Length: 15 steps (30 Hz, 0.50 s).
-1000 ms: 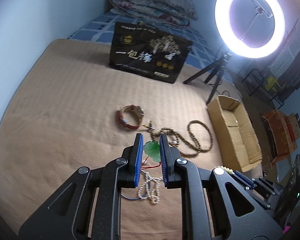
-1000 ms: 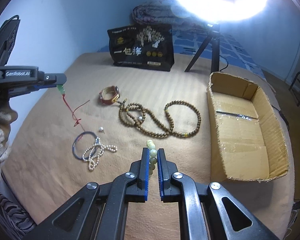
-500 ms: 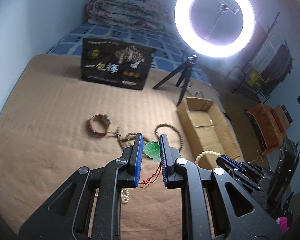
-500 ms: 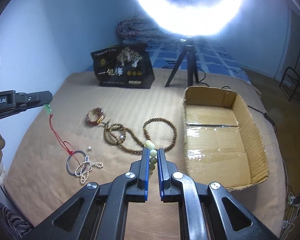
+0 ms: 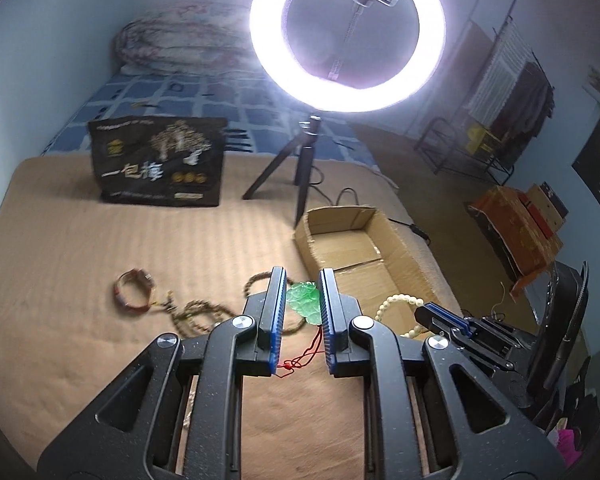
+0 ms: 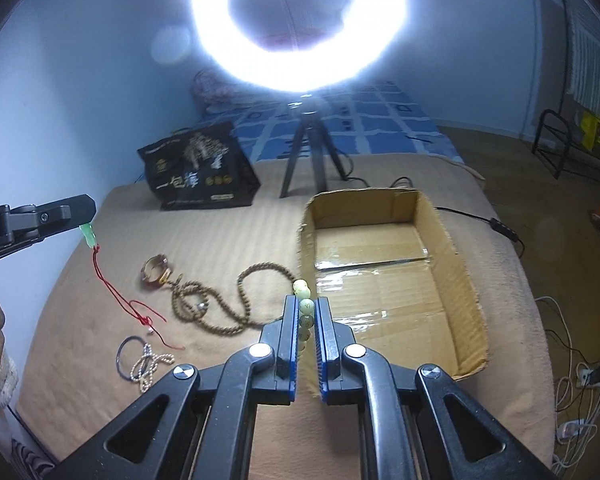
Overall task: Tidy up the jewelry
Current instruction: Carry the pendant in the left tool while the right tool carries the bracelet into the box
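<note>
Jewelry is mid-sorting: the left hand-held gripper point(image 5: 302, 312) pinches a green pendant point(image 5: 305, 301) above the bed point(image 5: 80, 272), the right hand-held gripper point(image 6: 305, 322) clamps a pale bead bracelet point(image 6: 303, 312) beside the cardboard box point(image 6: 466, 280), likely their destination.

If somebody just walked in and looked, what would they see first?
Probably the big glowing ring light on its tripod at the far end of the bed. Next, the left gripper pinching a bright green pendant, its red cord dangling down, and the right gripper shut on a pale bead bracelet. An open cardboard box sits on the tan blanket, right of the brown beads.
</note>
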Available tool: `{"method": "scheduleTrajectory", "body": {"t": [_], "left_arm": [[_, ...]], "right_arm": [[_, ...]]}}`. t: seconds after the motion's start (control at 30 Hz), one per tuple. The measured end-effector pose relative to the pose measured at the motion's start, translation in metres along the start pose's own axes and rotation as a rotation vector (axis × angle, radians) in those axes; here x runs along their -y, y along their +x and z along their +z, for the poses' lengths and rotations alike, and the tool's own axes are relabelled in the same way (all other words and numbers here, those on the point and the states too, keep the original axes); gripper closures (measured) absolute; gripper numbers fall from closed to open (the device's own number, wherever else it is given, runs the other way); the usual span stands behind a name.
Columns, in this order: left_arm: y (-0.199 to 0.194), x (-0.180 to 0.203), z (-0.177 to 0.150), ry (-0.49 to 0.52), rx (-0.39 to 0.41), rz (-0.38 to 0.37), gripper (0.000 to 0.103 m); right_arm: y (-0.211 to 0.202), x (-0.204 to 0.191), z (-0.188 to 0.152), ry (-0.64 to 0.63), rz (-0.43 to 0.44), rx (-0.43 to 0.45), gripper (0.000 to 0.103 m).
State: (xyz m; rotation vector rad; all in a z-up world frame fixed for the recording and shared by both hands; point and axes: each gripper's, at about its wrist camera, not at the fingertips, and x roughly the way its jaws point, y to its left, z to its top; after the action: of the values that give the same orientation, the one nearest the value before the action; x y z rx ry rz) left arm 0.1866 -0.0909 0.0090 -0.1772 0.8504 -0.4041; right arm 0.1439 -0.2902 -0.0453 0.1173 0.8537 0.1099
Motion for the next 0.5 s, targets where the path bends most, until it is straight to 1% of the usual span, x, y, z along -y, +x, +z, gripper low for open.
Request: {"method": "scheduleTrajectory", "body": {"t": [0.17, 0.5], "left_arm": [[0.021, 0.022, 0.008, 0.024, -0.013, -0.033, 0.088], [0.067, 0.073, 0.023, 0.07, -0.04, -0.092, 0.088]], "right_arm": [[-0.001, 0.02, 0.005, 0.035, -0.02, 0.002, 0.098], [0.007, 0.053, 0.006, 0.071, -0.07, -0.023, 0.098]]}}
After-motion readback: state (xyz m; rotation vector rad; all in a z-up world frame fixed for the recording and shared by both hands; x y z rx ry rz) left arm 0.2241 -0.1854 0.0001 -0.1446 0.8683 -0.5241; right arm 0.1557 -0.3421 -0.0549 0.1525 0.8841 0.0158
